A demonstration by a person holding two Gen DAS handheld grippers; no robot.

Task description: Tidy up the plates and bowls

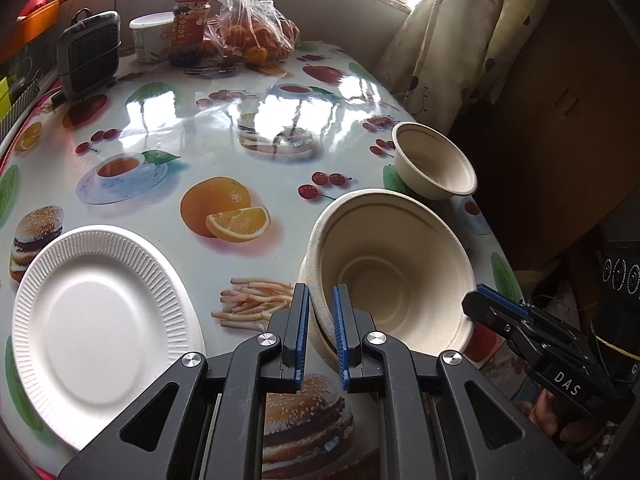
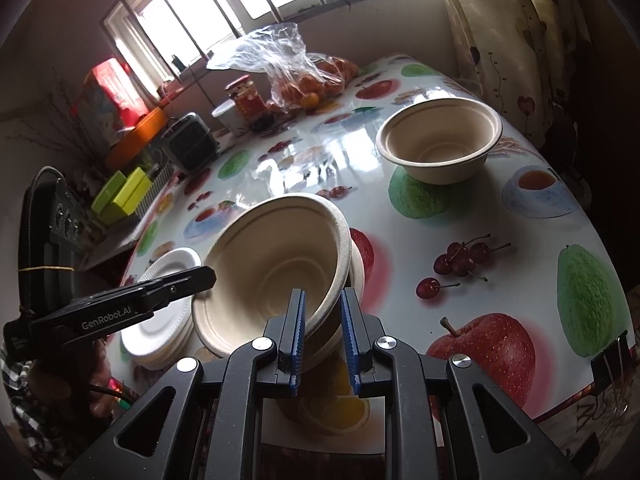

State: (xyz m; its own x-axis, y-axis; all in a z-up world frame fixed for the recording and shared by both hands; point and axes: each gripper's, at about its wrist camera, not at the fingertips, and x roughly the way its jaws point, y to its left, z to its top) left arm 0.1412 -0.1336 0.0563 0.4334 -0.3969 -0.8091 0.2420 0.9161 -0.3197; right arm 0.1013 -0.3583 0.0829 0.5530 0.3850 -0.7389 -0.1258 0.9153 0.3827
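You can read "DAS" in white letters on the right gripper (image 1: 496,312) in your left view, and "GenRobot.AI" along the left gripper (image 2: 200,276) in your right view. The jar (image 1: 191,24) label stays too blurred to read.

We list one table (image 1: 224,120) under a glossy fruit-print cover — on it white plates (image 1: 100,320), a lone beige bowl (image 1: 436,164), a bag of oranges (image 1: 256,36), a red-labelled jar (image 1: 191,28), a white tub (image 1: 150,36) — plus a dark heater (image 1: 89,52).

I count three paper bowls: two nested (image 1: 394,268) in my grip and one apart (image 1: 434,162); one stack of white plates (image 1: 100,320).
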